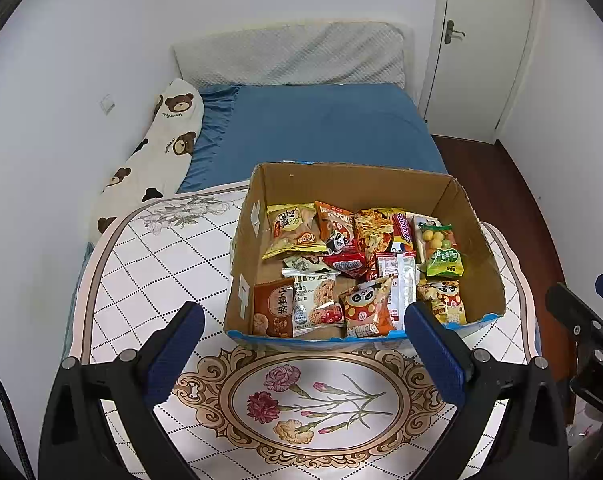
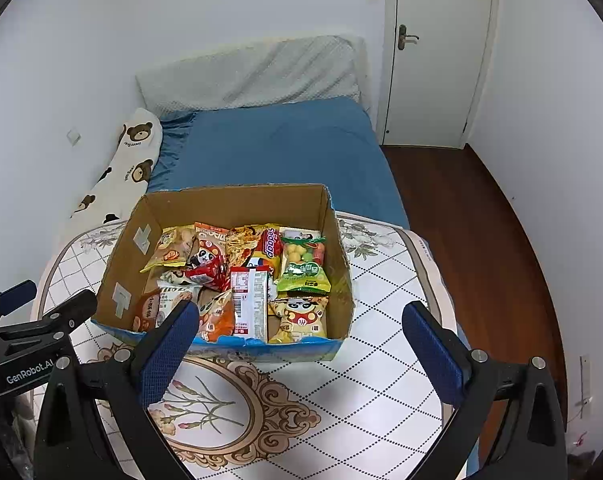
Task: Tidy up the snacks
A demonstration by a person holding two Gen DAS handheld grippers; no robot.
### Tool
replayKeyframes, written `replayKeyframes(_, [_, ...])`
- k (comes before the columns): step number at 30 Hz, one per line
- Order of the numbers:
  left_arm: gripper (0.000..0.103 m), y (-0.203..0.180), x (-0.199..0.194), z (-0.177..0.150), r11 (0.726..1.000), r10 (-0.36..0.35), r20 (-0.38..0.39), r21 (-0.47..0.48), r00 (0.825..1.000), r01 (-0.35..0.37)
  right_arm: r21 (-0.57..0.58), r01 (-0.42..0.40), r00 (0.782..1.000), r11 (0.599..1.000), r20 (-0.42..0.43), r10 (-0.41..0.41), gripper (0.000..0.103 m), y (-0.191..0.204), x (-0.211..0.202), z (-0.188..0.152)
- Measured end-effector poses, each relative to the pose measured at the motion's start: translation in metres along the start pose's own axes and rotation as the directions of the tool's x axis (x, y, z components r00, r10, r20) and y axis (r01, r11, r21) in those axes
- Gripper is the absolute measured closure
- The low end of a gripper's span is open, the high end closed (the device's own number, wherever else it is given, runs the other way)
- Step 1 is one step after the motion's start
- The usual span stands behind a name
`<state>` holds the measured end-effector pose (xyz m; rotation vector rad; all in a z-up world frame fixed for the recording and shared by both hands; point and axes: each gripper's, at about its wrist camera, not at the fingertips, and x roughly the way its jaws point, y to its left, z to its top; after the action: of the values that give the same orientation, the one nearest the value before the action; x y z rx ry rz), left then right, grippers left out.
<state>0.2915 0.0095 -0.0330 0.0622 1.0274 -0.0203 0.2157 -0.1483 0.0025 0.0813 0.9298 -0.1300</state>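
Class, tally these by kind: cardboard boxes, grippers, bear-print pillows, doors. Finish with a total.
Cardboard box: 1
Grippers: 2 (left gripper, right gripper, both open)
Bear-print pillow: 1
Door: 1
Total: 5

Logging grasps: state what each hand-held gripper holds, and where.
Nothing. The left hand-held gripper and right hand-held gripper are both open and empty, short of the cardboard box.

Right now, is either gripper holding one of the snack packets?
No: the left gripper and the right gripper are both open and empty, while the snack packets lie inside the cardboard box.
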Motion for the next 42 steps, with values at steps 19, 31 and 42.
replayKeyframes(19, [0.0, -0.003, 0.0, -0.004, 1.0, -0.007, -0.009, 0.009, 1.0, 0.007, 0.009, 0.002, 1.0, 1.0, -0.017, -0.001, 0.0, -0.002, 0.002, -0.006])
replayKeyframes(31, [0.0, -0.004, -0.003, -0.006, 1.0, -0.012, -0.008, 0.015, 1.0, 0.012, 0.01, -0.004, 0.999, 1.0, -0.032, 0.004, 0.0, -0.002, 0.001, -0.01])
replayKeyframes(42, [0.0, -0.004, -0.002, -0.01, 1.0, -0.015, -0.019, 0.021, 1.0, 0.015, 0.012, -0.005, 0.999, 1.0, -0.035, 0.005, 0.0, -0.003, 0.001, -0.011])
